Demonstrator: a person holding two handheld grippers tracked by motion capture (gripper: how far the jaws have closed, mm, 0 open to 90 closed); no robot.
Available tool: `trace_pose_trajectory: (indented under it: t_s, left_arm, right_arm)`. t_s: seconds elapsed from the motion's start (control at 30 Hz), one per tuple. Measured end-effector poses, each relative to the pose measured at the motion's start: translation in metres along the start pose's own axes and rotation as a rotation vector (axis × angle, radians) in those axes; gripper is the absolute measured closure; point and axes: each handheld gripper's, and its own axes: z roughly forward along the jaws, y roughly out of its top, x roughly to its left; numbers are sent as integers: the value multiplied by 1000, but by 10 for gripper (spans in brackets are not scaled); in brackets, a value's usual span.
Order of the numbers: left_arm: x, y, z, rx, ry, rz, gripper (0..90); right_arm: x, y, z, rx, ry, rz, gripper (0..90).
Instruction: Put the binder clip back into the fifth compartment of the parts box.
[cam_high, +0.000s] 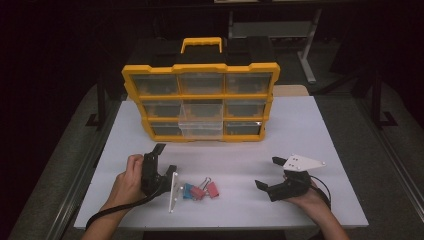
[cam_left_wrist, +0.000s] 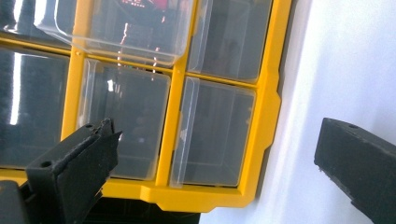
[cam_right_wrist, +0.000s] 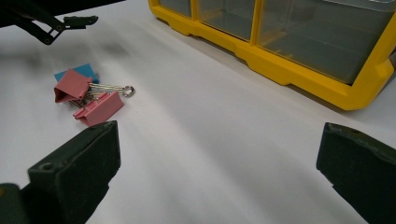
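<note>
Your left tongs (cam_high: 161, 160) stand spread wide with nothing between them, just at 9 o'clock of the binder clips (cam_high: 201, 190) lying on the tabletop (cam_high: 300, 130). Your right tongs (cam_high: 270, 174) are spread and empty too, well off at 3 o'clock. The yellow organizer (cam_high: 200, 90) sits at 12 o'clock.

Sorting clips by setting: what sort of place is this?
Probably a lab or workshop bench: a white table, a yellow drawer organizer, binder clips, dark surroundings.
</note>
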Motion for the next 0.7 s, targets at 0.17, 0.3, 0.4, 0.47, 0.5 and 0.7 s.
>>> trace_pose_trajectory:
  t_s: [0.17,0.3,0.4,0.47,0.5,0.7]
  left_arm:
    - [-1,-2,1,8,-9,-9,0]
    - [-2,-5,2,17,-23,-29,0]
    - [-2,-5,2,22,-29,-52,0]
    - [-1,-5,3,23,-35,-63,0]
    - [-2,-5,3,25,-38,-74,0]
    - [-1,-6,5,27,-62,-114,0]
  right_arm:
    - [0,0,0,0,-1,-1,0]
    - [0,0,1,-1,-3,0,0]
    - [1,0,1,5,0,-4,0]
    - [1,0,0,1,0,-2,0]
    - [1,0,0,1,0,-2,0]
    - [1,-1,0,1,-1,-2,0]
